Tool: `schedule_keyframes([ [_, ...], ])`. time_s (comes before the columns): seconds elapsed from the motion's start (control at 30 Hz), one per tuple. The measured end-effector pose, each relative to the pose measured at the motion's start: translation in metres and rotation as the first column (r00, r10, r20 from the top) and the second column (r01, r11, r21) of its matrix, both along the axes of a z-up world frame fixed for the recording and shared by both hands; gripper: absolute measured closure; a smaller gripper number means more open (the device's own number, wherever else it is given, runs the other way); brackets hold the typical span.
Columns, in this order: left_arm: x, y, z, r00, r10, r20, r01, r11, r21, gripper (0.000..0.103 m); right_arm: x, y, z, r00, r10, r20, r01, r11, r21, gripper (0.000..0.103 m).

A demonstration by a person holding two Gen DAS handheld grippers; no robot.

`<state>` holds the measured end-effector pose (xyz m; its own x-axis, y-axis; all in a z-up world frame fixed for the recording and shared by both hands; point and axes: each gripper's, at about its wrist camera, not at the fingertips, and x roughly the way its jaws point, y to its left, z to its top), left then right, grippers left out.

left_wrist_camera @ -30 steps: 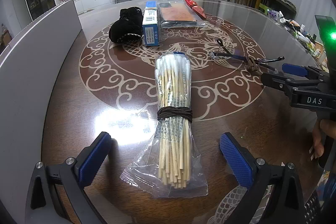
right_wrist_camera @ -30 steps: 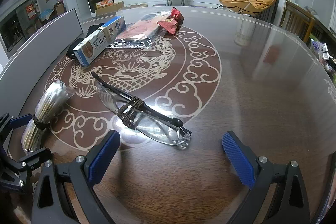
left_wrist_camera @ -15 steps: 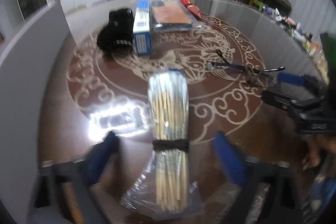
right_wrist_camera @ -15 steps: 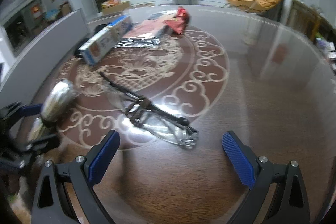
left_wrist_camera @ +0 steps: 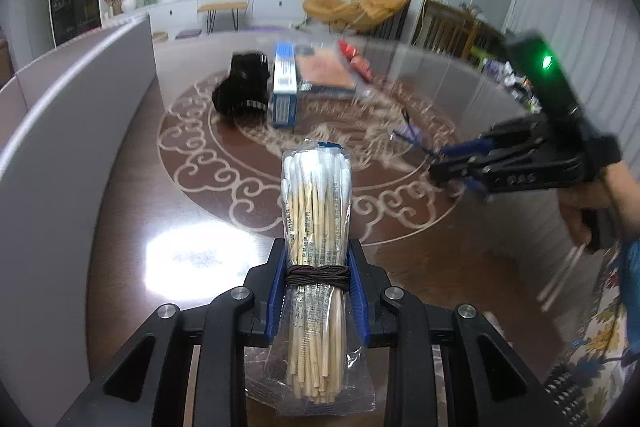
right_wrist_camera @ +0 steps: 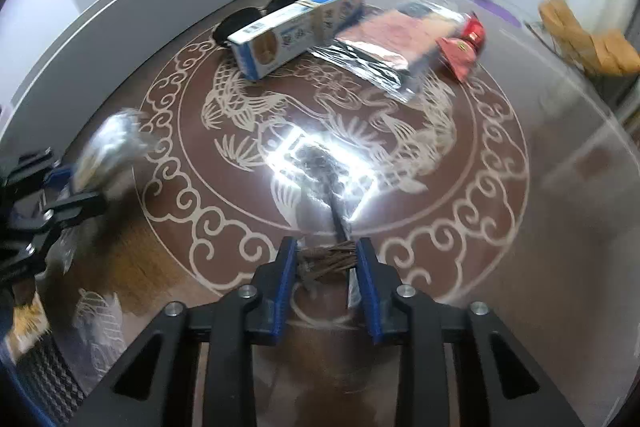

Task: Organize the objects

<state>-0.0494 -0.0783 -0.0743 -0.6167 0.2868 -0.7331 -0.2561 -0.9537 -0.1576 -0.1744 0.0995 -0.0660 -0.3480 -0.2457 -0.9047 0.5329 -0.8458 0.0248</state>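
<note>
The left claw (left_wrist_camera: 316, 283) has just closed and is clamped on the bag of cotton swabs (left_wrist_camera: 316, 227) at its brown tie, lifted clear of the table (left_wrist_camera: 120, 227). The right claw (right_wrist_camera: 326, 267) has just closed on the folded glasses (right_wrist_camera: 324, 187) at their cord wrap. Towards the table's far edge lie a blue box (right_wrist_camera: 296, 27), a black pouch (left_wrist_camera: 242, 91) and snack packets (right_wrist_camera: 460, 43)
</note>
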Motion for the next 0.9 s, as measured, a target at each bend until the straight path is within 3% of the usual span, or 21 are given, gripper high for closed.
schedule_keyframes([
  [0.23, 0.036, -0.019, 0.055, 0.993, 0.037, -0.111, -0.027, 0.995, 0.092, 0.075, 0.038, 0.008, 0.033, 0.990, -0.136, 0.030, 0.139, 0.971, -0.195, 0.073],
  [0.4, 0.061, -0.054, 0.098, 0.980, 0.088, -0.177, -0.068, 0.991, 0.114, 0.075, 0.052, -0.024, 0.067, 0.991, -0.124, 0.056, 0.136, 0.943, -0.304, 0.073],
  [0.57, 0.067, -0.114, 0.128, 0.968, 0.166, -0.187, -0.151, 0.984, 0.095, 0.075, 0.057, -0.094, 0.125, 1.000, -0.029, 0.012, 0.031, 0.907, -0.420, 0.073],
  [0.67, 0.064, -0.156, 0.134, 0.954, 0.235, -0.186, -0.233, 0.972, 0.030, 0.075, 0.055, -0.148, 0.150, 0.999, 0.044, 0.001, -0.038, 0.875, -0.483, 0.073],
  [0.8, 0.053, -0.211, 0.127, 0.936, 0.322, -0.143, -0.329, 0.944, -0.022, 0.075, 0.053, -0.222, 0.164, 0.993, 0.118, 0.001, -0.100, 0.839, -0.535, 0.073],
  [0.9, 0.045, -0.248, 0.110, 0.915, 0.391, -0.097, -0.397, 0.917, -0.043, 0.075, 0.045, -0.280, 0.154, 0.985, 0.163, 0.058, -0.100, 0.811, -0.577, 0.073],
])
